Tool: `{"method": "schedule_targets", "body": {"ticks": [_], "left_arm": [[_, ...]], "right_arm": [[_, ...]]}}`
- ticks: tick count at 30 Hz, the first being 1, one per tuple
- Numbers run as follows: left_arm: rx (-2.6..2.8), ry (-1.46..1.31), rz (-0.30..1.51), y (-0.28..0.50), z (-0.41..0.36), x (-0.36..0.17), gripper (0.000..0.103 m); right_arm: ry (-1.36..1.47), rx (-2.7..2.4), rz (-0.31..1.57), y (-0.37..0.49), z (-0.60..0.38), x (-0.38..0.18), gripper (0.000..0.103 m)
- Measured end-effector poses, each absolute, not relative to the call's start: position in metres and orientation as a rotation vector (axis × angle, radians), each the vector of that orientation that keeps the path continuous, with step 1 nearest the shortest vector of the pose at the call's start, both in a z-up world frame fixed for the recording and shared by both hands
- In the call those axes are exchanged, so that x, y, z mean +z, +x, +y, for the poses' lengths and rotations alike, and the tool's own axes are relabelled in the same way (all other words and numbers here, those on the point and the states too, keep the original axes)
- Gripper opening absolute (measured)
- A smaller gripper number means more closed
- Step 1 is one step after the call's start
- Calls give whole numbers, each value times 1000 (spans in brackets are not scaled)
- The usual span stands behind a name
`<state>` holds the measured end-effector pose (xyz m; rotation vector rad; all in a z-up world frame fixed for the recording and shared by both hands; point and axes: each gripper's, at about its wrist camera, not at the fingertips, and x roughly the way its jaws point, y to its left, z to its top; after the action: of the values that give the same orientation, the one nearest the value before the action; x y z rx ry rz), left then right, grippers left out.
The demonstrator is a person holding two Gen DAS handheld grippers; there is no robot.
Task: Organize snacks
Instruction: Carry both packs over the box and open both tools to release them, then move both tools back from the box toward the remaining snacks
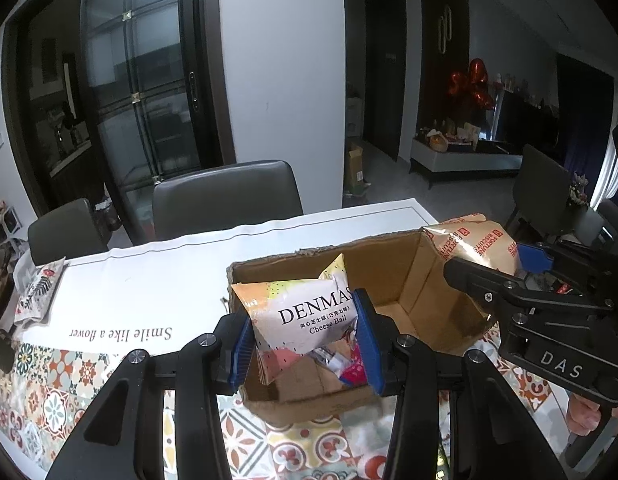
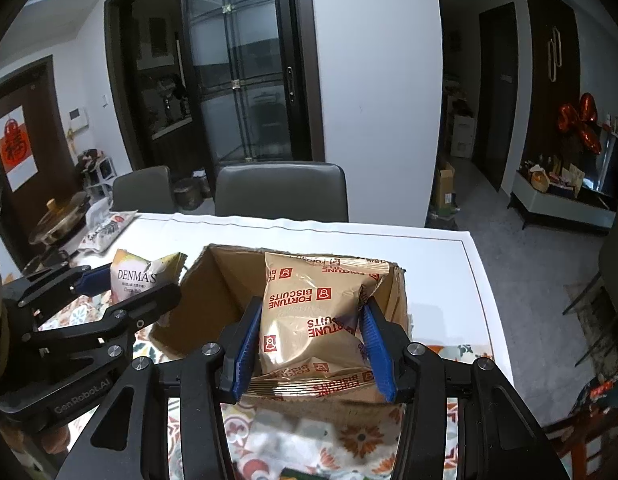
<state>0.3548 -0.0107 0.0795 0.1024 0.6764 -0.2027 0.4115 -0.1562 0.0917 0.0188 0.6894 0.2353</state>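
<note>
My left gripper (image 1: 305, 340) is shut on a white and peach Denmas cheese ball bag (image 1: 301, 320), held over the near left part of an open cardboard box (image 1: 425, 280). A few small wrapped snacks (image 1: 341, 364) lie on the box floor. My right gripper (image 2: 309, 344) is shut on a gold Fortune Biscuits bag (image 2: 313, 316), held over the same box (image 2: 205, 300). In the left wrist view the right gripper (image 1: 509, 268) and its bag (image 1: 469, 240) hang above the box's right wall. The right wrist view shows the left gripper (image 2: 121, 284) with the Denmas bag (image 2: 137, 276) at the left.
The box stands on a table with a white cloth (image 1: 157, 276) and a patterned tile mat (image 1: 49, 380). A printed snack pouch (image 1: 37, 292) lies at the far left of the table near a pot (image 2: 61, 220). Grey chairs (image 1: 225, 196) stand behind the table.
</note>
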Motion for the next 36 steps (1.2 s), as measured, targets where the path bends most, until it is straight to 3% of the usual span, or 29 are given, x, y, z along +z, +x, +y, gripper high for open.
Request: {"method": "schedule_targets", "body": {"ticks": [8, 10, 14, 36], "left_arm": [[-192, 115, 705, 371, -16, 69, 48], [-185, 114, 707, 371, -15, 69, 59], [-166, 123, 699, 367, -14, 70, 65], [-182, 121, 627, 291, -8, 90, 69]], "right_arm": [[29, 215, 711, 429, -164, 79, 49], [35, 215, 707, 431, -165, 79, 50], [51, 205, 704, 428, -168, 78, 71], [14, 205, 599, 347, -162, 101, 71]]}}
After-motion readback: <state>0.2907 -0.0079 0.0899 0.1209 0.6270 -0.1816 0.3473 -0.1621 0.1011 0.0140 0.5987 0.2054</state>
